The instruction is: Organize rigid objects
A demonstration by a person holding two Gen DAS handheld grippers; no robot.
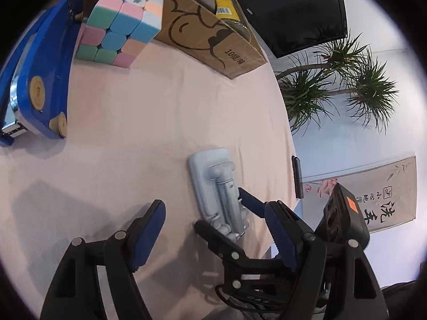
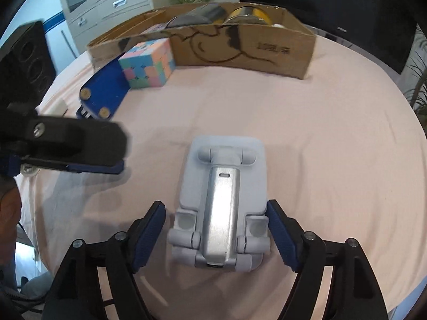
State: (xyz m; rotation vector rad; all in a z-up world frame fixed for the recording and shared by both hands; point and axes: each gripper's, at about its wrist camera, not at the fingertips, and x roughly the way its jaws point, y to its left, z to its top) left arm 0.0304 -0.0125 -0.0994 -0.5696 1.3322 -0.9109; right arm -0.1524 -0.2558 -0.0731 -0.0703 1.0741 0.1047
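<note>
A pale grey folded phone stand (image 2: 221,208) lies flat on the pink tablecloth (image 2: 320,146). My right gripper (image 2: 214,221) straddles its near end, jaws open. The right pad (image 2: 277,229) sits at the stand's corner, and a gap shows at the left pad (image 2: 149,229). In the left wrist view the stand (image 1: 210,176) lies just ahead, with the right gripper (image 1: 218,208) around it. My left gripper (image 1: 213,232) hovers open over the cloth, holding nothing. It appears as a black finger at the left of the right wrist view (image 2: 106,149).
A pastel puzzle cube (image 2: 149,64) and a blue device with cork feet (image 2: 104,93) stand at the back left. Behind them a cardboard box (image 2: 240,50) holds round tins. A dark phone (image 1: 297,176) lies near the table's edge. A plant (image 1: 347,85) and a monitor (image 1: 293,8) stand beyond.
</note>
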